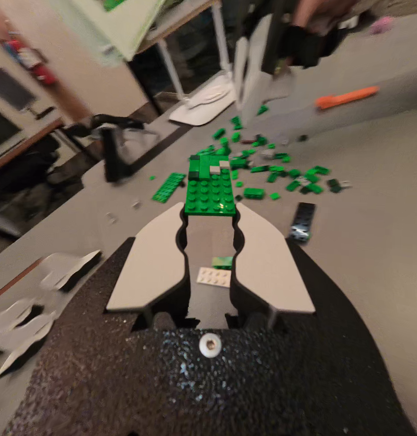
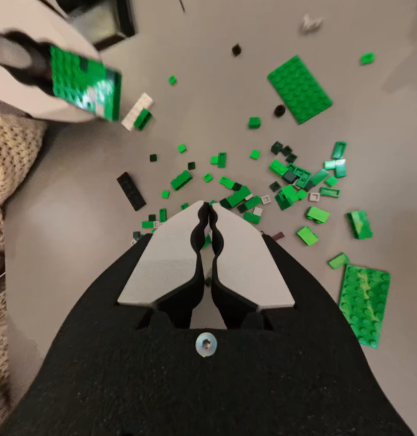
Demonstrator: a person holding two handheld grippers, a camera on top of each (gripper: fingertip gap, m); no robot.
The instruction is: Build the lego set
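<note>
Left wrist view: left hand-held gripper point(image 1: 210, 213) clamps the green plate assembly point(image 1: 210, 191) by its near edge, above the desk point(image 1: 344, 259); keep it level. Right wrist view: right hand-held gripper point(image 2: 208, 208), fingertips together and empty, hovers over loose green bricks point(image 2: 240, 198); open before picking.

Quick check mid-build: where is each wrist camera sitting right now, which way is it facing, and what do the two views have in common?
Left wrist view: on the left gripper, looking along the grey table; its fingers clamp the studded green lego plate; the right gripper and a hand show beyond.
Right wrist view: on the right gripper, fingers together, looking steeply down at scattered green bricks.
Shared: the held plate, the black lego plate, and the loose pile.
</note>
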